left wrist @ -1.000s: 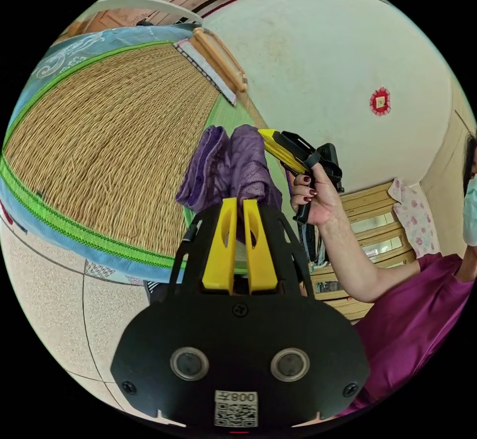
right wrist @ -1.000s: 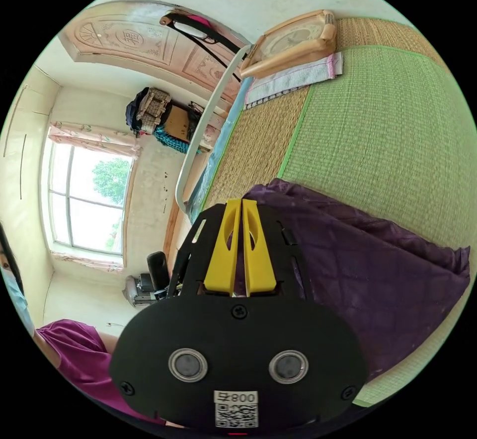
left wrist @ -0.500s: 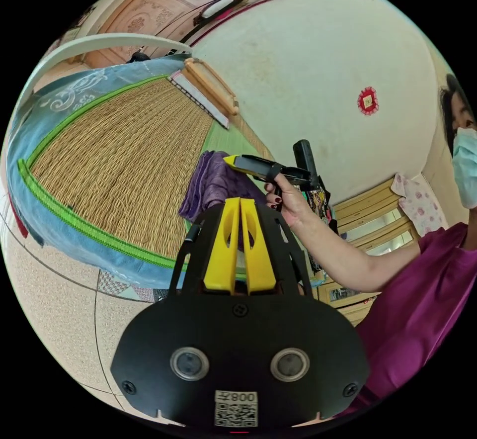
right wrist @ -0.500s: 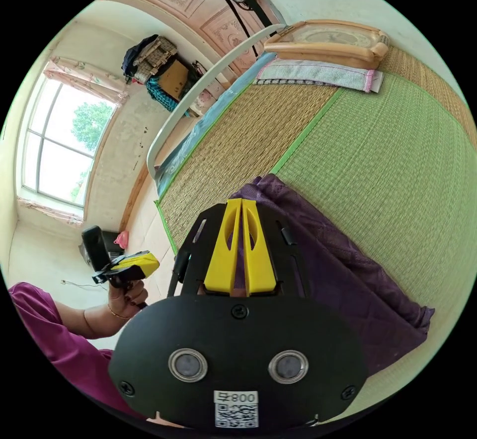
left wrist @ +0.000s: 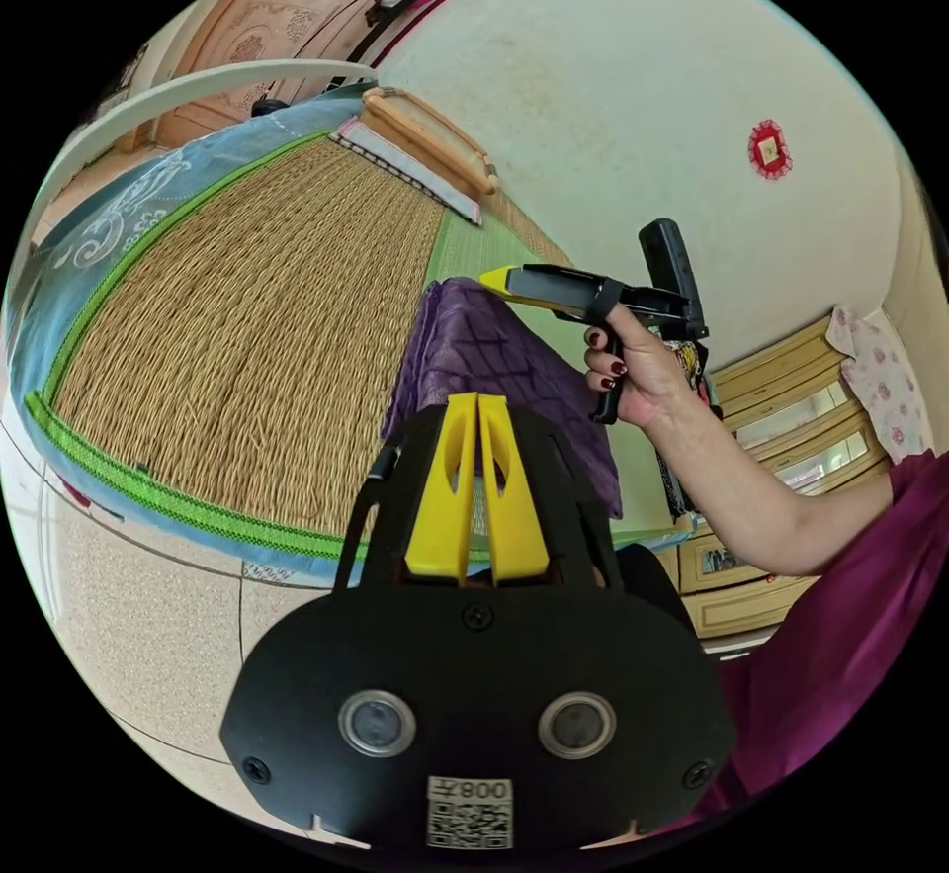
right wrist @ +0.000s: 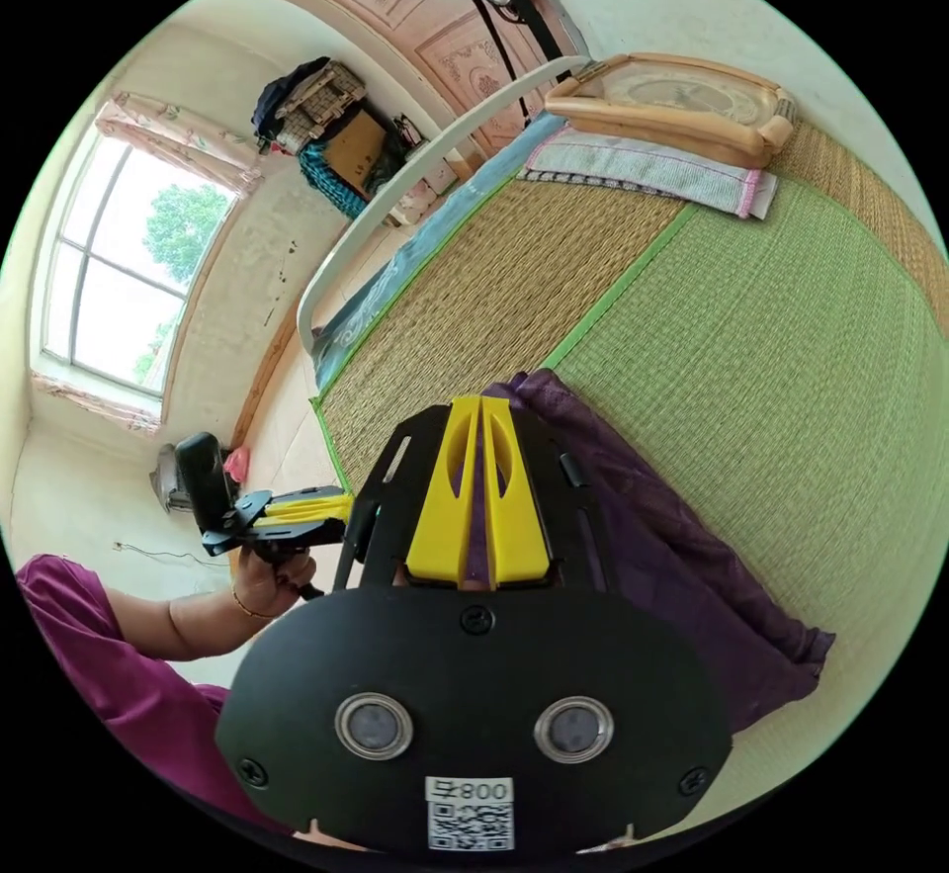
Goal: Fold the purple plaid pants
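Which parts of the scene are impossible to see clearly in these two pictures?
- Purple pants, left gripper view: the near edge is hidden behind the left gripper.
- Pants, right gripper view: the near corner is covered by the right gripper, so the number of folded layers cannot be counted.
- Right gripper, left gripper view: seen from the side, so contact with the cloth is unclear.
- Left gripper, right gripper view: its tips are hidden behind the black mount.

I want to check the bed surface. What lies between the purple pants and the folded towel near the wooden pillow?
In the right gripper view, only bare green mat lies between the purple pants and the folded towel.
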